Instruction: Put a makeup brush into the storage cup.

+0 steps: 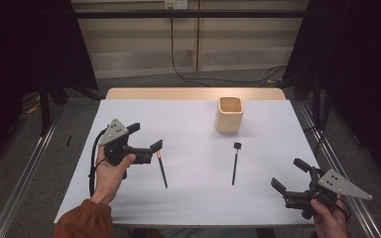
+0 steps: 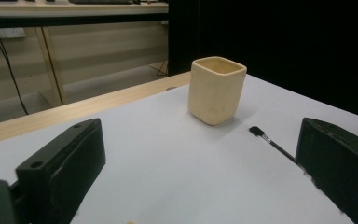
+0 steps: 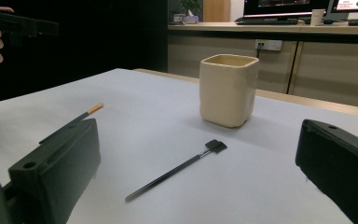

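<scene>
Pickup prep, both grippers empty. High view: left gripper [image 1: 146, 136] is held above the table [image 1: 188, 203], jaws wide, its right jaw tip just over the orange end of the pencil [image 1: 162, 171], which lies near-vertical in this view, left of centre. Brush [image 1: 235, 163] lies right of centre, square head toward the cup [image 1: 228, 114], handle toward the person. Right gripper [image 1: 288, 174] sits low at the near right corner, jaws wide, well apart from the brush. Cup stands upright at the far side, nothing seen inside. Left gripper view: jaws spread wide, nothing between them; cup [image 2: 216, 89] ahead, brush head [image 2: 257, 131] at right by the right jaw; pencil lies below the frame, so alignment can't be judged here. Right gripper view: jaws wide and empty; brush [image 3: 177, 170] lies diagonal between them, head toward the cup [image 3: 228, 89]; pencil [image 3: 77, 120] behind the left jaw. Procedure, as judged: likely step is picking up the pencil w/ left gripper. Lower straight down, turn wrist so jaws straddle the shaft crosswise, not lengthwise. Grip approx. mid-shaft, not at the tip, to limit pivoting. Close slowly; thin round shafts roll out from under a jaw. Keep jaw tips touching the table before closing. Lift level, then tilt over the cup.
</scene>
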Tool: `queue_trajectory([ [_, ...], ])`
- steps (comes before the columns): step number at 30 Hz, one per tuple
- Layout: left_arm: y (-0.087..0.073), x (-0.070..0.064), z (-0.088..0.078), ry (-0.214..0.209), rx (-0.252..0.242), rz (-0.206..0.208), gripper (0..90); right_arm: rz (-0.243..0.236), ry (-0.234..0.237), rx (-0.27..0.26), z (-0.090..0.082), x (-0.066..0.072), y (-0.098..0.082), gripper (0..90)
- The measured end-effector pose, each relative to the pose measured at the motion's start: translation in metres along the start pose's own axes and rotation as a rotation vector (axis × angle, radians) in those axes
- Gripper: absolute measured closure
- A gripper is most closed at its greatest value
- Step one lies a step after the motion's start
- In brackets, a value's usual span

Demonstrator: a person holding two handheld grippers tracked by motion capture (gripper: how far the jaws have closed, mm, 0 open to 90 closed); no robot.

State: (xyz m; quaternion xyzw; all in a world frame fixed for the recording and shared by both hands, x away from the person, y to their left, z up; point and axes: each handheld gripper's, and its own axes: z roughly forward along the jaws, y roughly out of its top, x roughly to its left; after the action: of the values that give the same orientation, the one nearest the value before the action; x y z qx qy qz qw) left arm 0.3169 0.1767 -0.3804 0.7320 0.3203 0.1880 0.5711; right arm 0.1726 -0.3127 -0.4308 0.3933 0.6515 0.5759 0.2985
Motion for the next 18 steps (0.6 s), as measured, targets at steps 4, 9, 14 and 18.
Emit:
queue_trajectory([
  [4, 0.004, 0.000, 0.006, 0.008, 0.029, 0.006, 1.2, 0.001, 0.001, 0.000, 0.000, 0.000, 0.000, 0.0],
  [9, 0.007, 0.001, 0.010, 0.003, 0.070, 0.001, 1.3, -0.001, -0.002, 0.005, 0.000, 0.000, 0.000, 0.0],
  [14, 0.012, 0.002, 0.017, -0.002, 0.147, 0.025, 2.5, 0.001, -0.001, 0.005, 0.000, 0.000, 0.000, 0.0],
  [18, 0.015, 0.003, 0.020, -0.006, 0.193, 0.029, 2.4, 0.000, 0.000, 0.004, 0.000, 0.000, 0.000, 0.0],
])
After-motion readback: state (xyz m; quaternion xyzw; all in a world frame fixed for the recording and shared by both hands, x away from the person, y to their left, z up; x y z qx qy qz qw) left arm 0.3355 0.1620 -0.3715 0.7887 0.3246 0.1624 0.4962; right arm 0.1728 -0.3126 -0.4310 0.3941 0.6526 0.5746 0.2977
